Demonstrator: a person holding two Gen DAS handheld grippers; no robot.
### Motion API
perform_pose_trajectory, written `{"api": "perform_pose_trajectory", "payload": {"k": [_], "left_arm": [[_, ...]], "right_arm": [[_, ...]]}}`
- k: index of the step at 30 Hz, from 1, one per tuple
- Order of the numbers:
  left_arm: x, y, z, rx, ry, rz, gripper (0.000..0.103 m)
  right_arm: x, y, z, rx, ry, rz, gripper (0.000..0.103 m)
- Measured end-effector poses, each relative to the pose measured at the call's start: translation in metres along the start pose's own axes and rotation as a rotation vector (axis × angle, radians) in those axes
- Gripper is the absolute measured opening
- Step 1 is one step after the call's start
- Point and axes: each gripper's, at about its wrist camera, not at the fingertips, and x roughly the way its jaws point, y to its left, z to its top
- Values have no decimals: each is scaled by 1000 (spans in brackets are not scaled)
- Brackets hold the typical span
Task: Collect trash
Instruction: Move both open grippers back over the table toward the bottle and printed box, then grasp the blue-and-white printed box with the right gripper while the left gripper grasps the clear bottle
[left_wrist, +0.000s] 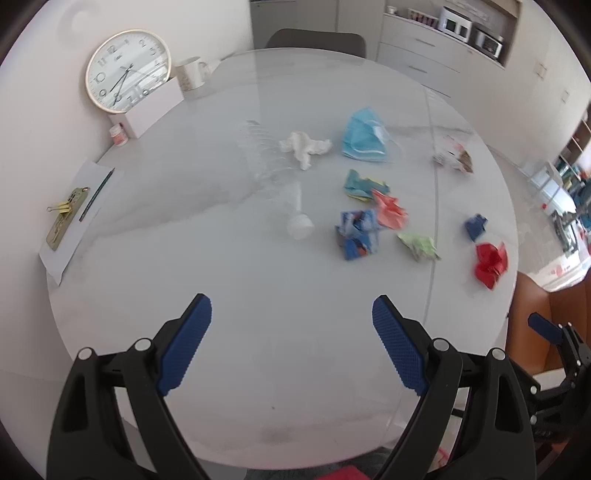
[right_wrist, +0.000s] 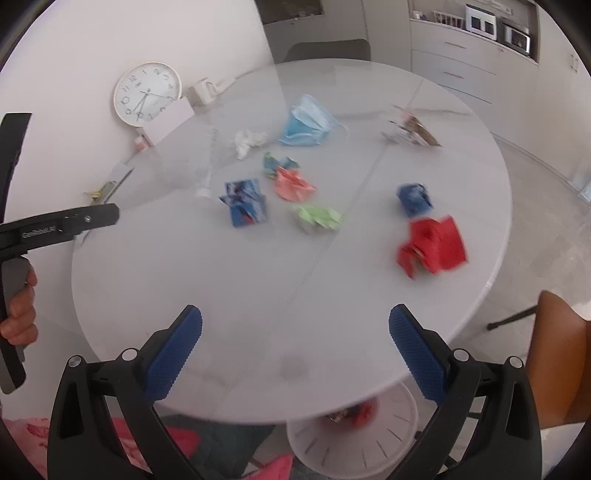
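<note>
Trash is scattered over the round white table: a blue face mask, a white tissue, a clear bottle lying flat, and several crumpled papers, among them a blue one, a green one and a red one. My left gripper hovers open and empty over the near part of the table. Over the near edge, my right gripper is open and empty too; the red paper lies ahead to its right. A white bin holding some trash stands under the table.
A wall clock, a mug and a white box stand at the back left. A sheet of paper with a pencil and binder clip lies at the left edge. A brown chair stands at the right.
</note>
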Motion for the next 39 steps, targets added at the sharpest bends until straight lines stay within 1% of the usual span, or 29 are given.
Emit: {"api": "perform_pose_trajectory", "payload": {"k": [2,7,9,14,18,20,23,24,28,30,31,33,34,37,39], "left_arm": [[6,8,8,-19,5,-1,85],[29,30,34,-64,12,15,85],[40,36,43,-64,8,23,85],[68,46,68,-27,-1,39,85],[94,58,91,-32,18,5,85],[103,63,100,-45,21,-17,85],[113,66,110,-49,28,-26,85],[116,67,114,-48,30,-31,85],[127,68,123,-44,44,-42,85],[132,67,126,-45,54,-47,85],[133,66,128,-44,57,-49,85],[137,64,131,-51,62,-44,85],[139,63,133,-56,63,-45,85],[146,56,141,-80,64,-23,85],[154,51,147,-97,64,12,85]], "right_arm": [[10,12,12,-6,-10,8,101],[41,38,42,-21,-41,-10,101],[59,49,54,-23,-51,-17,101],[102,66,74,-25,-29,-44,101],[135,73,84,-13,-11,-80,101],[149,75,87,-13,-13,-95,101],[166,77,89,-24,-6,-125,100],[171,77,90,-24,-4,-128,96],[186,76,91,-29,26,-133,85],[193,75,89,-21,47,-124,74],[195,74,89,-13,57,-118,70],[200,72,87,-5,76,-107,55],[202,72,87,-3,82,-106,51],[202,69,87,-5,79,-106,52],[200,68,89,-10,77,-104,51]]}}
